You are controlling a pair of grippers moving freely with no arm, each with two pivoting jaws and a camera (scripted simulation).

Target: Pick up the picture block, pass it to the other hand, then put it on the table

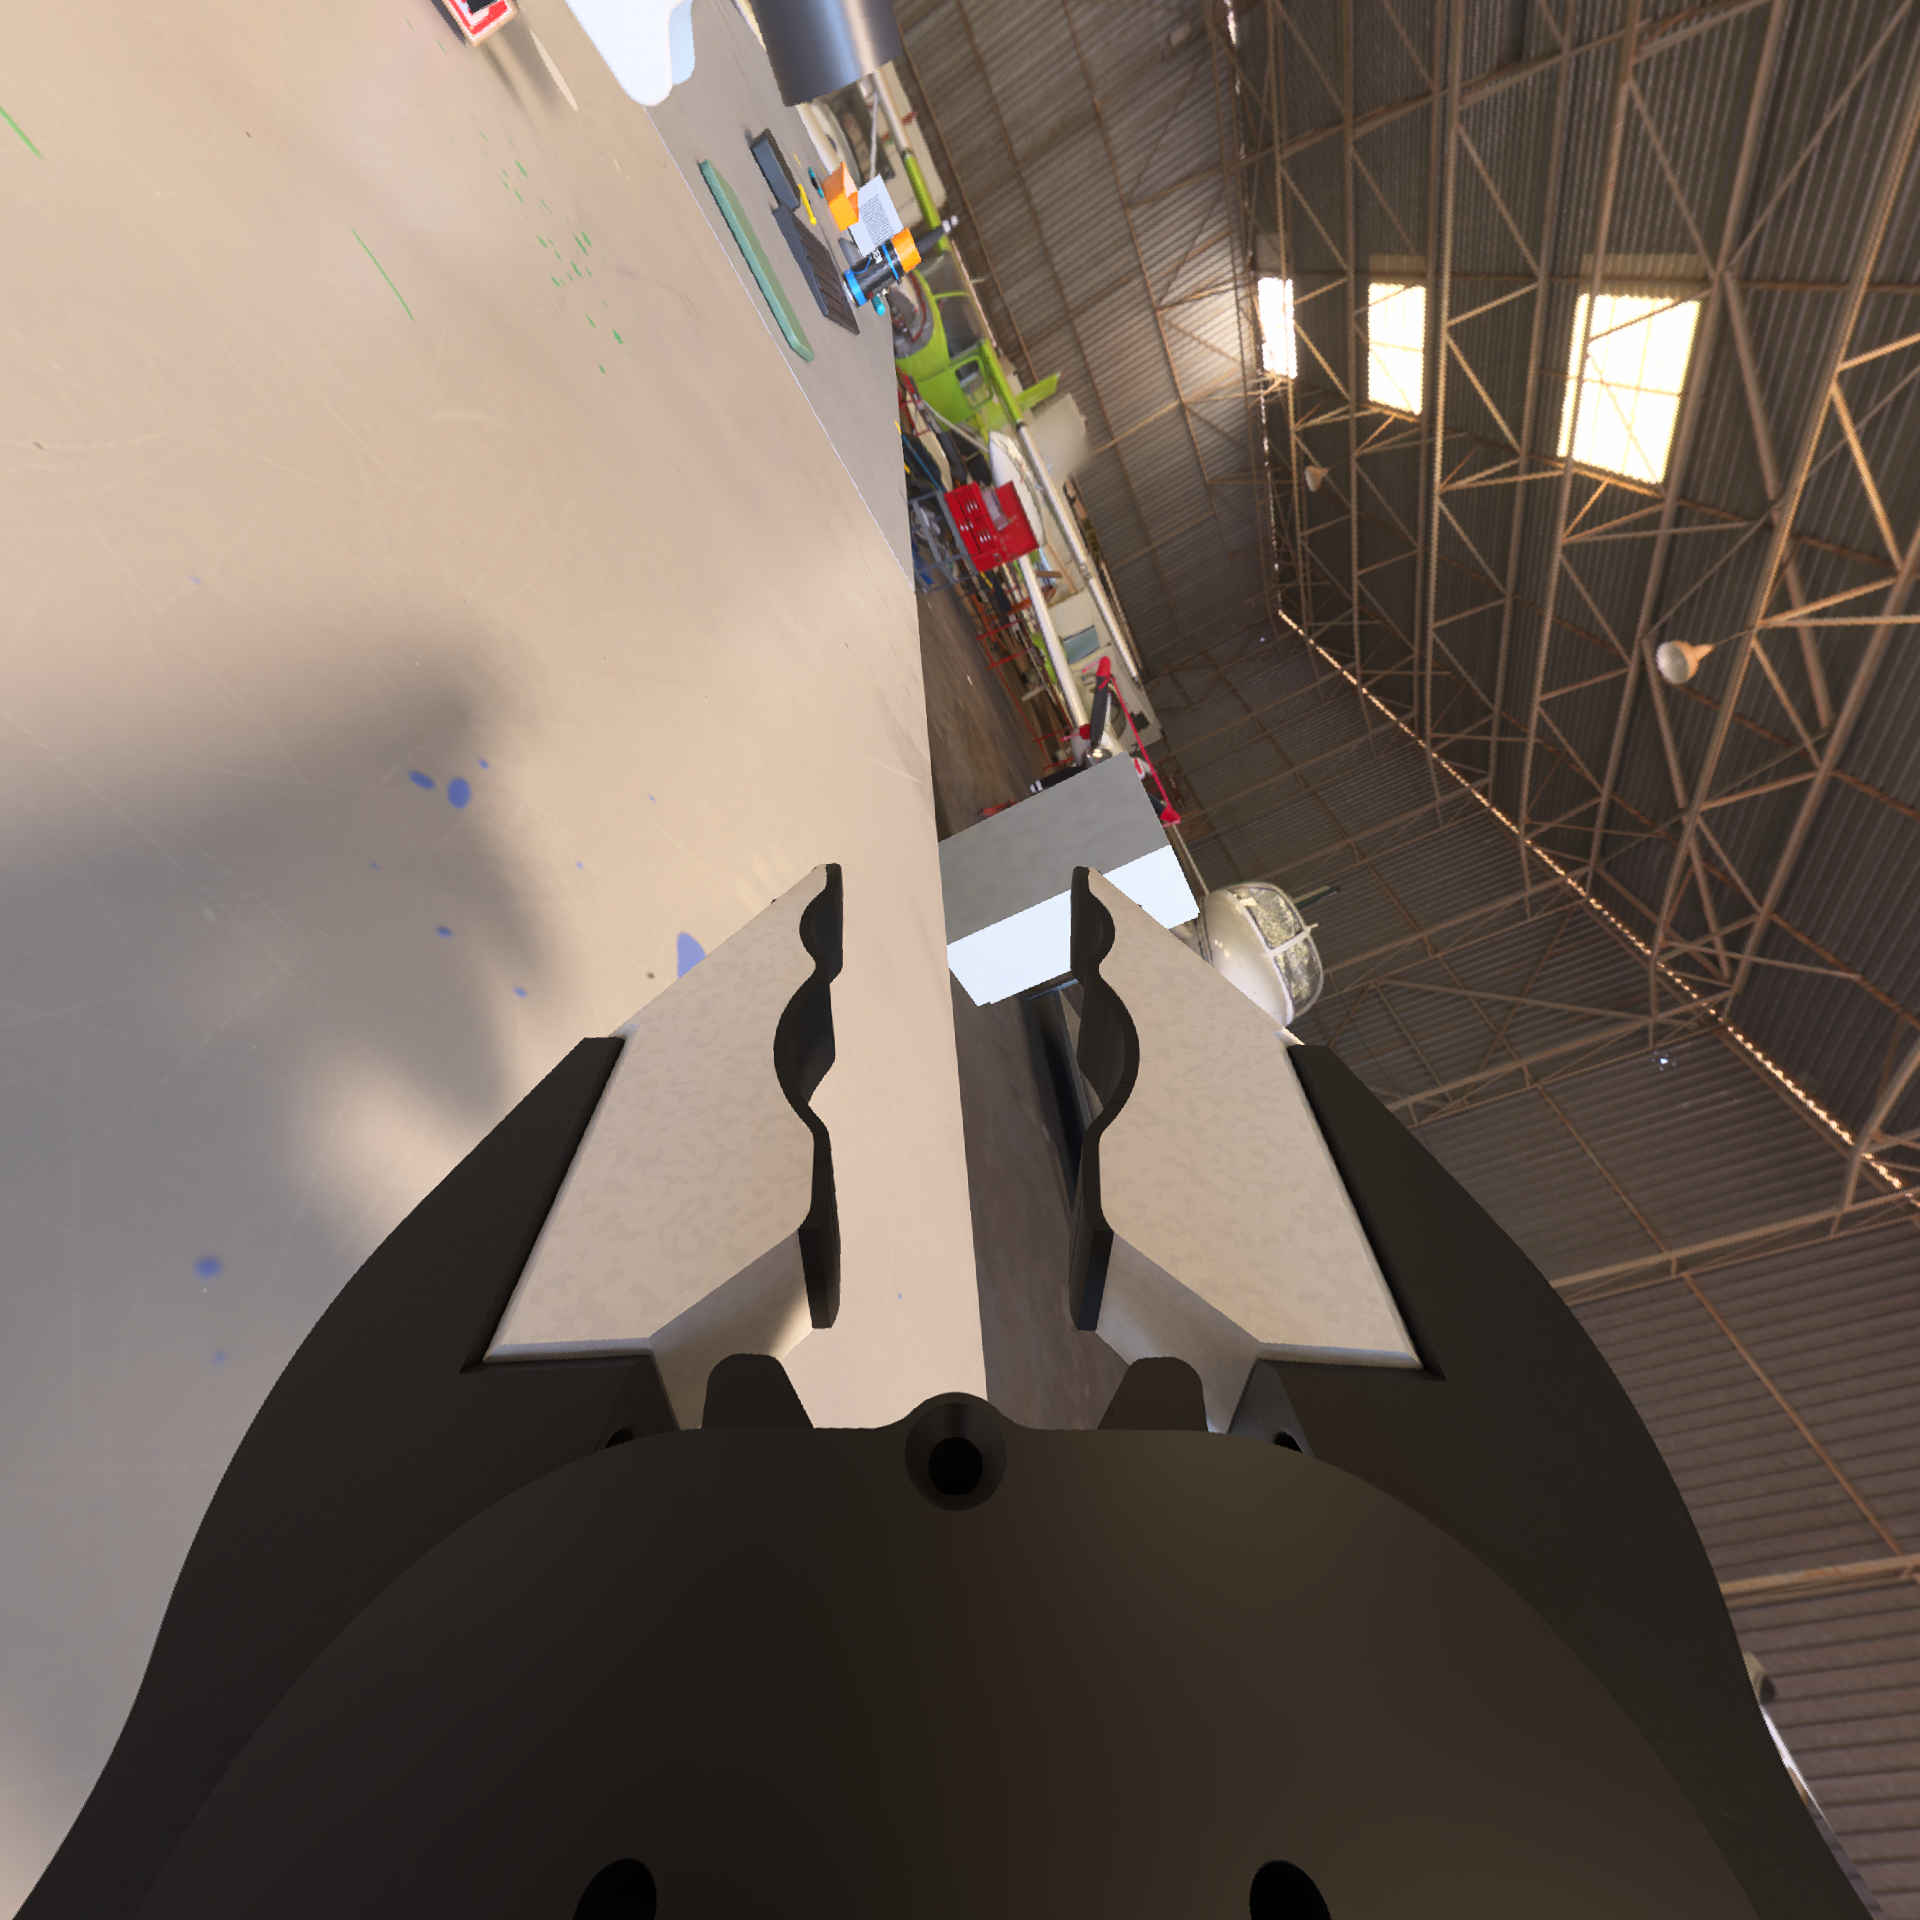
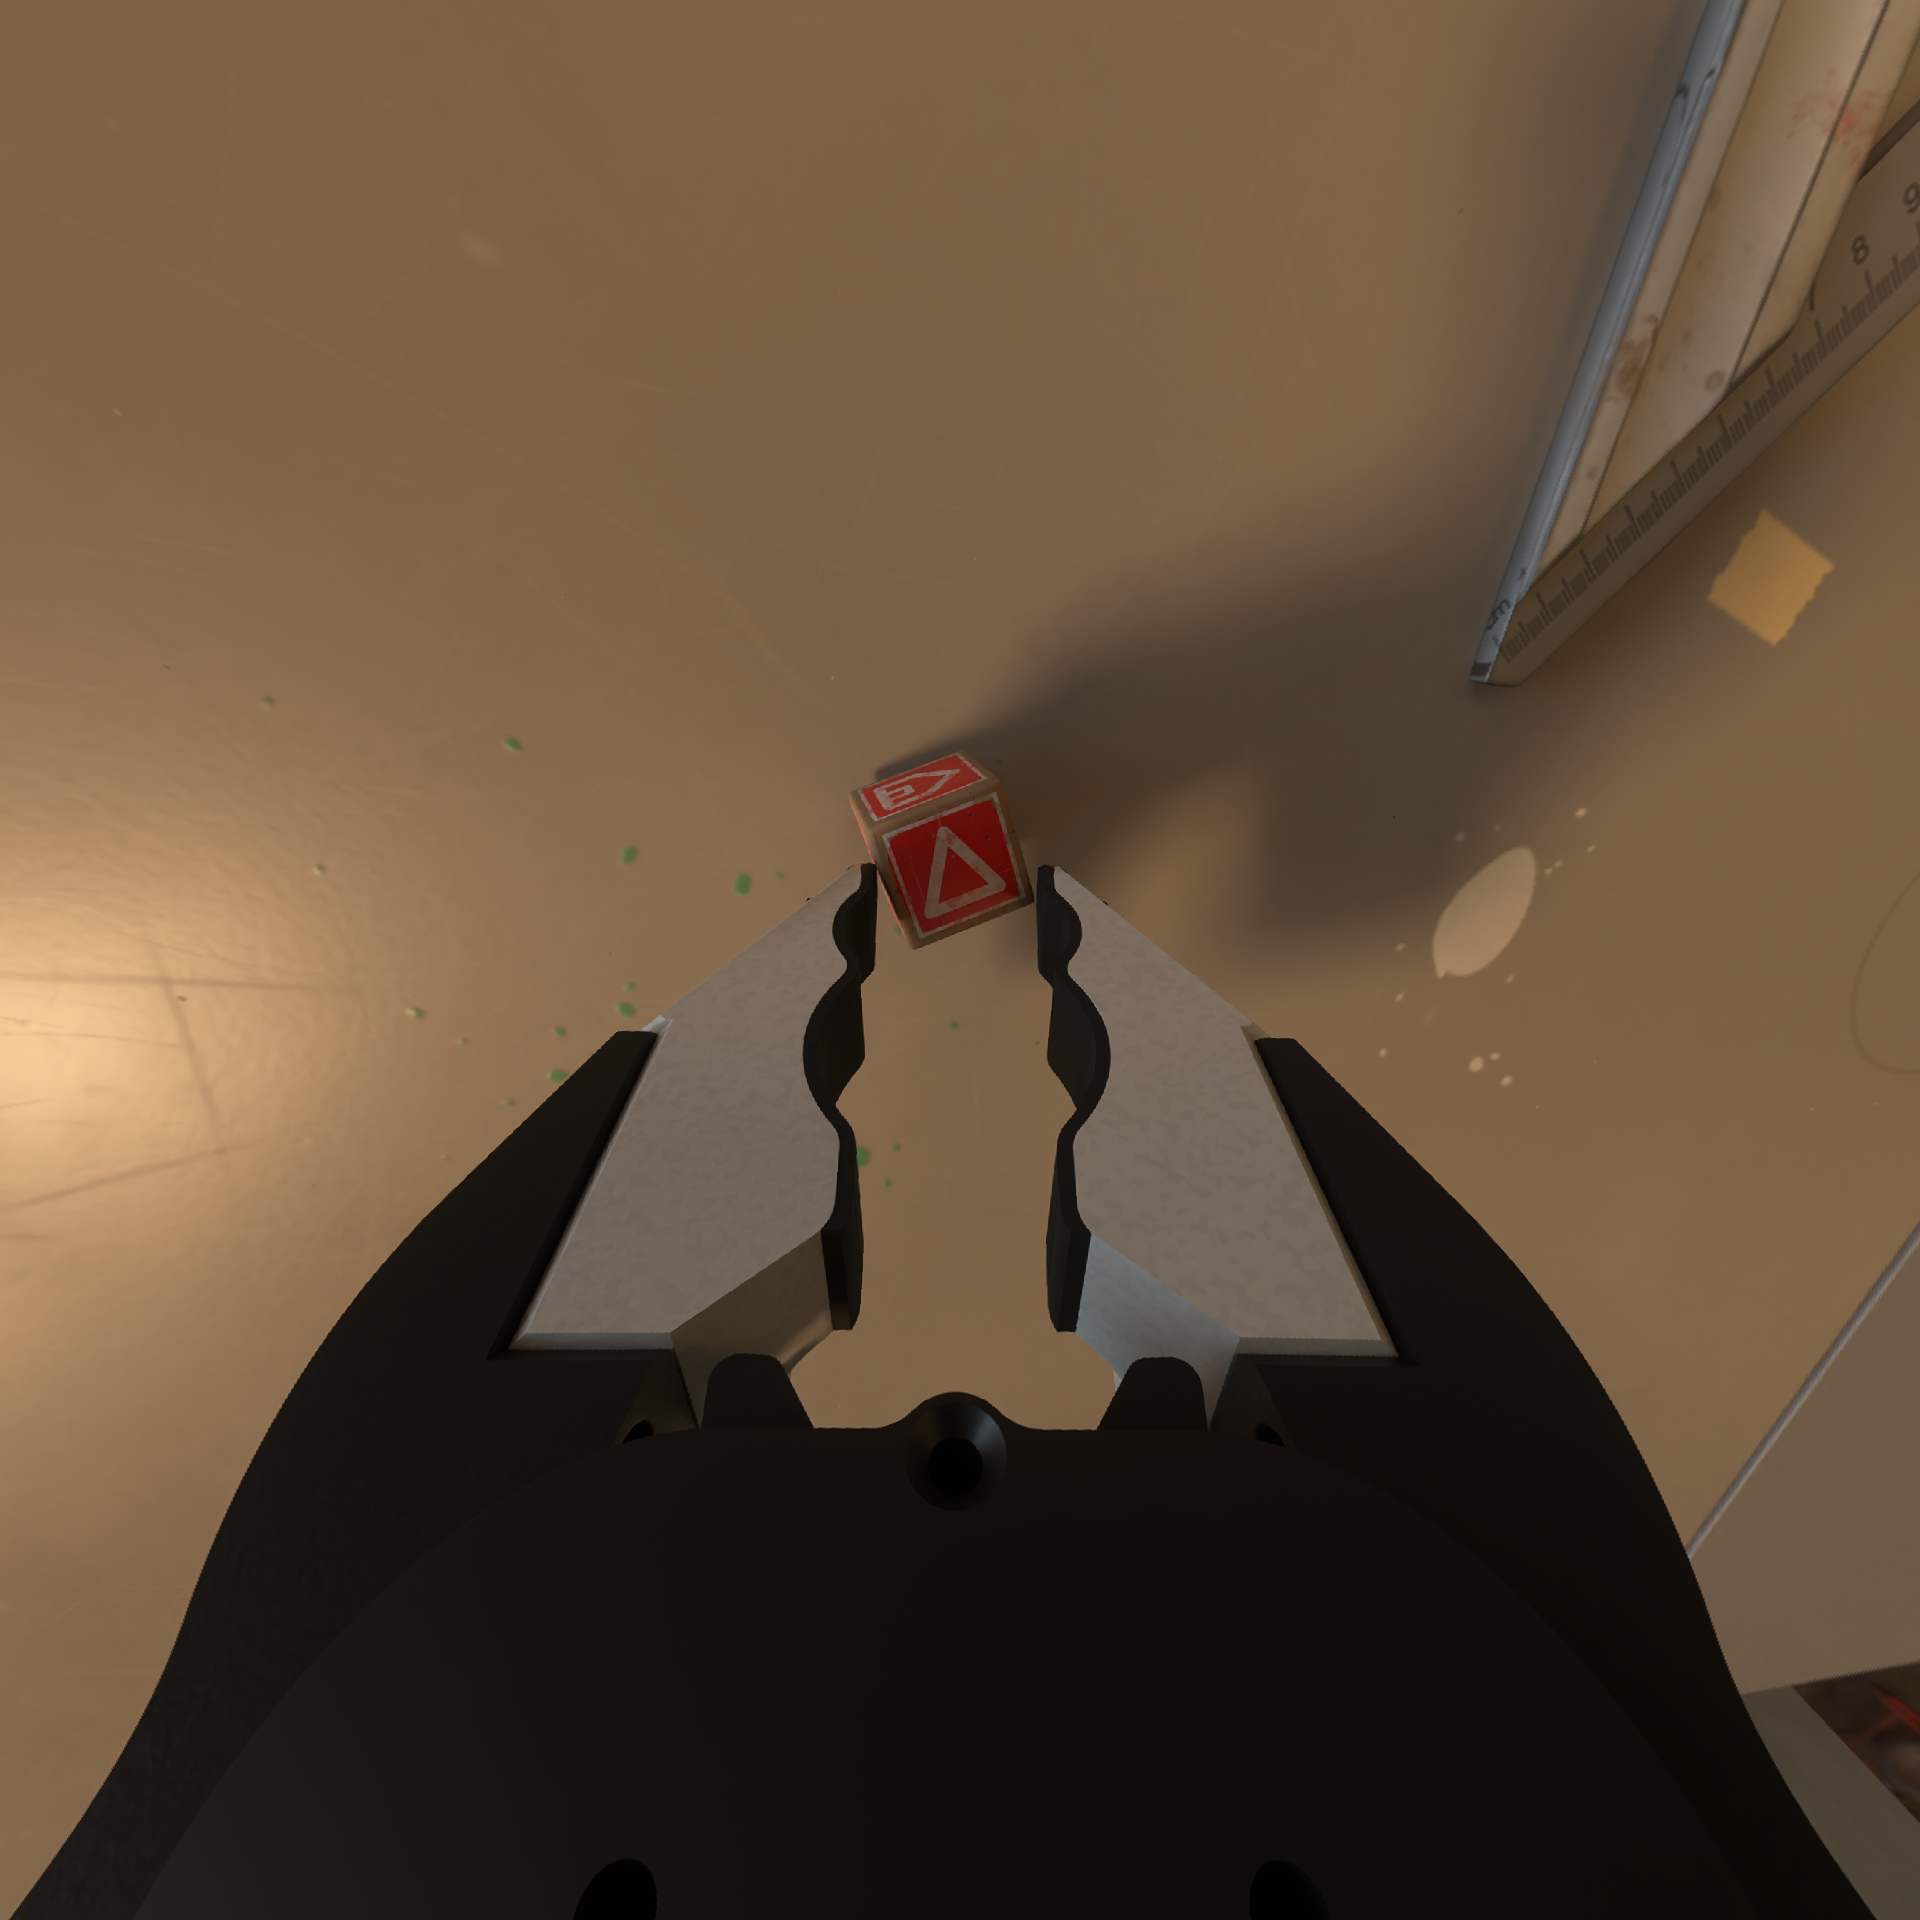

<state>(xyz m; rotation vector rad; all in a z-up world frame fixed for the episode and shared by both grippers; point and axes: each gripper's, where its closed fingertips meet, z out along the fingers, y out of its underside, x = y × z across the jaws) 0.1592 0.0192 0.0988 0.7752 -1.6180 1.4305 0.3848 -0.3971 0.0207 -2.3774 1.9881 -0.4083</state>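
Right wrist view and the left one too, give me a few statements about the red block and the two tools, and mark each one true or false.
1. The small red wooden picture block rests on the tan table. True.
2. The right tool is clamped shut on the block. False: its fingers are spread, and the block sits just beyond the tips, ungripped.
3. The left tool holds nothing. True.
4. The block's facing side is blue. False: it is red with a pale triangle outline.
5. A pale ruler with tick marks lies to the upper right of the block in the right wrist view. True.
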